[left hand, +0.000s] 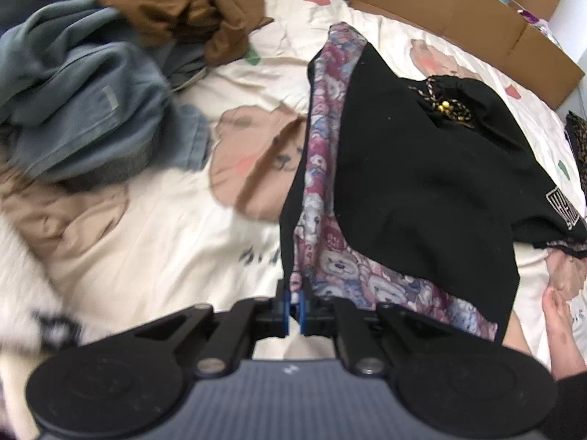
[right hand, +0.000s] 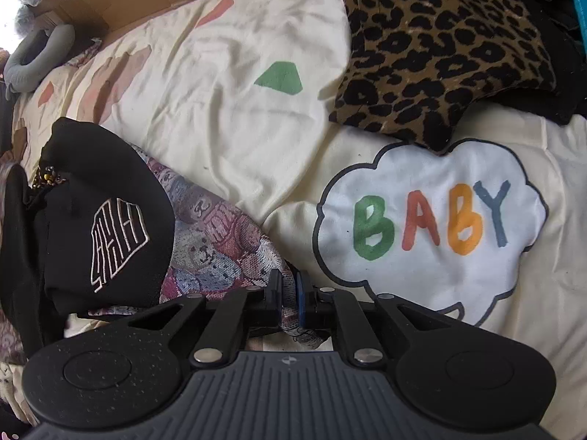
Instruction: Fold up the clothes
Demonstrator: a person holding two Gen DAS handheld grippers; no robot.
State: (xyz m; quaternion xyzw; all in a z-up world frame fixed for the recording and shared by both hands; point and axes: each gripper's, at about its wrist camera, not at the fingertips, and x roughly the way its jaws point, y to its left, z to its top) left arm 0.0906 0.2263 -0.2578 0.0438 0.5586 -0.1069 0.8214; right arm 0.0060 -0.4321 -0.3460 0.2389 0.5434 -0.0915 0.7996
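A black garment (left hand: 422, 168) with a bear-print lining (left hand: 323, 124) lies stretched over the cream bedspread. My left gripper (left hand: 296, 293) is shut on its near left corner, lining cloth pinched between the blue pads. In the right wrist view the same black garment (right hand: 102, 220) shows a white outlined logo (right hand: 117, 242), with the bear-print lining (right hand: 216, 242) spreading beside it. My right gripper (right hand: 290, 293) is shut on the lining's edge at the near right corner. A beaded drawstring (left hand: 447, 106) rests on top of the black cloth.
A heap of blue-grey clothes (left hand: 84, 110) and a brown garment (left hand: 183, 11) lie at the far left. A leopard-print garment (right hand: 440, 44) lies at the far right. Flattened cardboard (left hand: 477, 18) borders the bed's far edge. A person's bare foot (left hand: 561, 326) rests near right.
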